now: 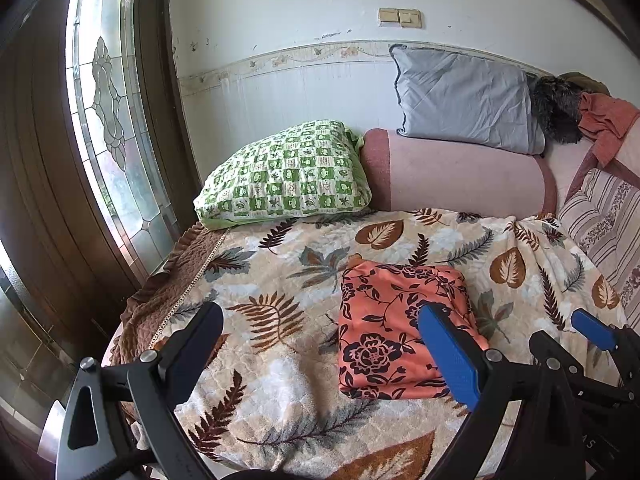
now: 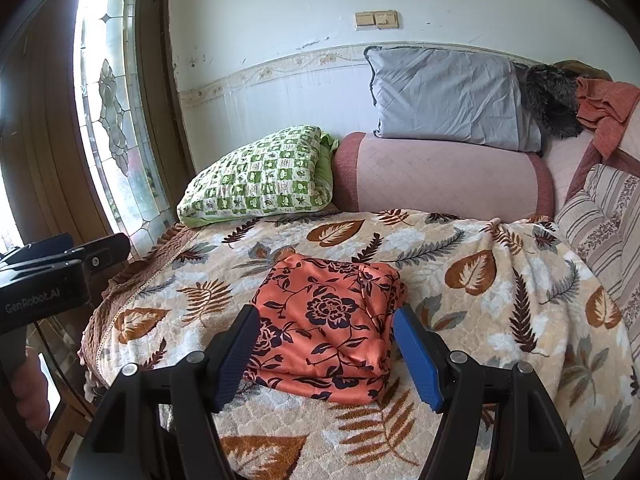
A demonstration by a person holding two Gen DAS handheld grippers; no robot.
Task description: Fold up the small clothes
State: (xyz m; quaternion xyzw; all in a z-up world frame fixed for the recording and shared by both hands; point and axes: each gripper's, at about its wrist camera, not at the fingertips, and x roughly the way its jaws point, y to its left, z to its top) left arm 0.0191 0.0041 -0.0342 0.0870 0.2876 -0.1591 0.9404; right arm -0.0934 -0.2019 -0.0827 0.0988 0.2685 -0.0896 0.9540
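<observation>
On the leaf-print blanket [image 2: 460, 272], folded floral garment [image 2: 332, 320], tools apart

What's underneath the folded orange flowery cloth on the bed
The folded orange floral cloth lies on the leaf-patterned blanket, which shows all around it. Whatever lies directly beneath the cloth, or is tucked inside its folds, is covered.

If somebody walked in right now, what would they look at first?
Probably the bright orange flowered cloth, folded into a neat square on the leaf-patterned blanket, with the open right gripper hovering around its near edge. Behind it, a green checked pillow lies beside a pink bolster with a grey pillow on top. The open left gripper hangs over the blanket to the cloth's left.
</observation>
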